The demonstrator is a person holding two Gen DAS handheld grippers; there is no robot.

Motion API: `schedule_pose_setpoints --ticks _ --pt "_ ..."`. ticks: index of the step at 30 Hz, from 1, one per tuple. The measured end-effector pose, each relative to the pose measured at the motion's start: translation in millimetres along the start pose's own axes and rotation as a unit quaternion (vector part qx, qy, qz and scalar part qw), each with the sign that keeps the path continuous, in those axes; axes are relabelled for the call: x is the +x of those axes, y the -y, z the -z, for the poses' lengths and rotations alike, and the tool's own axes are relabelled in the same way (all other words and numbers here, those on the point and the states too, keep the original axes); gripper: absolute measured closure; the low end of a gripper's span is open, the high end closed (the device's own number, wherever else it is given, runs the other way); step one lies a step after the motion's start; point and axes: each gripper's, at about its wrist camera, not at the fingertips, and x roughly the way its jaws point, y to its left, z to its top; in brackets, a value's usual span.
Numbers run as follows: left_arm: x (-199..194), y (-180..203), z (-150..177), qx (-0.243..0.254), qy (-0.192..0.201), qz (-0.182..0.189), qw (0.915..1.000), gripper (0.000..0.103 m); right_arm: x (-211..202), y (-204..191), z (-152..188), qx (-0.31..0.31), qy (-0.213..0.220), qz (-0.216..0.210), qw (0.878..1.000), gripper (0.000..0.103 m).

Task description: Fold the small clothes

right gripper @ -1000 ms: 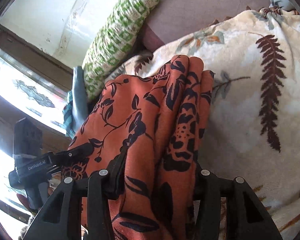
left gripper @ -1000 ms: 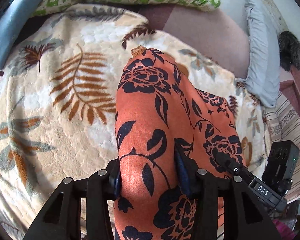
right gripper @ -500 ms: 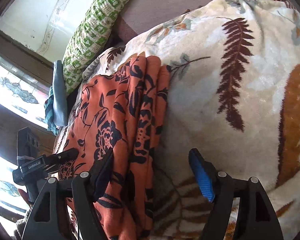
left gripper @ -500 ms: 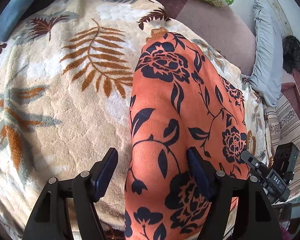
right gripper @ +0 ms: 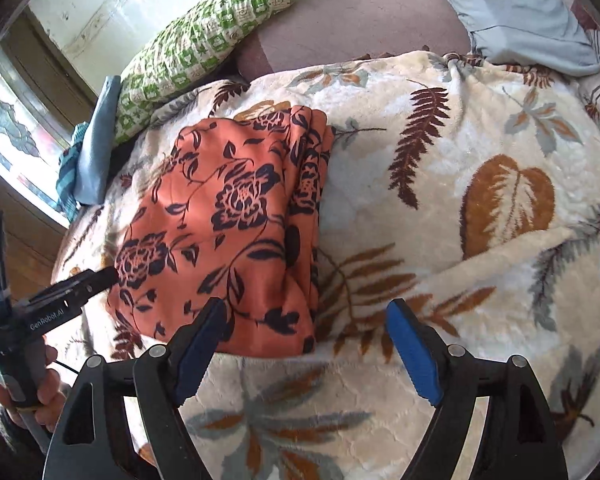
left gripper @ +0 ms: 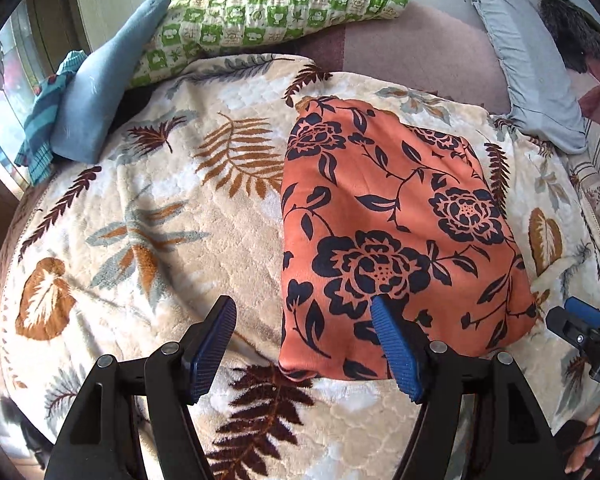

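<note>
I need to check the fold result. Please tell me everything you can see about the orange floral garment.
The orange floral garment is soft, thin-looking fabric printed with dark navy roses, leaves and vines. It lies folded into a roughly rectangular packet on the leaf-patterned blanket, with several stacked layer edges visible along one side in the right wrist view. Only the blanket visibly touches it: the left gripper and right gripper hang open near its closest edge, gripping nothing.
</note>
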Motion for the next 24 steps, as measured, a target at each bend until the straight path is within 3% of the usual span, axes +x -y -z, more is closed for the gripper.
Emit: schedule_pose_setpoints --ticks 3,7,9,12,14,18,24 --pt "-17 8 14 0.011 0.012 -0.026 0.9995 0.033 -11 -7 16 0.000 -0.013 0.014 1.000 0.018" --pt "-34 15 34 0.012 0.014 -0.084 0.9963 0.033 -36 -24 41 -0.035 0.027 0.038 0.998 0.018" --pt "-44 16 48 0.021 0.033 -0.105 0.9937 0.033 -47 -31 52 -0.058 0.048 0.054 0.996 0.017" --pt "-62 15 72 0.037 0.064 -0.097 0.9925 0.033 -55 -37 66 -0.077 0.055 0.058 0.994 0.010" --pt "-68 12 88 0.042 0.066 -0.085 0.9934 0.033 -57 -40 73 -0.086 0.053 0.060 0.993 0.000" --pt "-78 5 111 0.044 0.066 -0.065 0.9947 0.034 -58 -47 82 -0.117 0.054 0.091 0.987 0.000" --pt "-86 -4 123 0.062 0.053 -0.048 0.9955 0.034 -62 -55 92 -0.132 0.054 0.080 0.987 0.000"
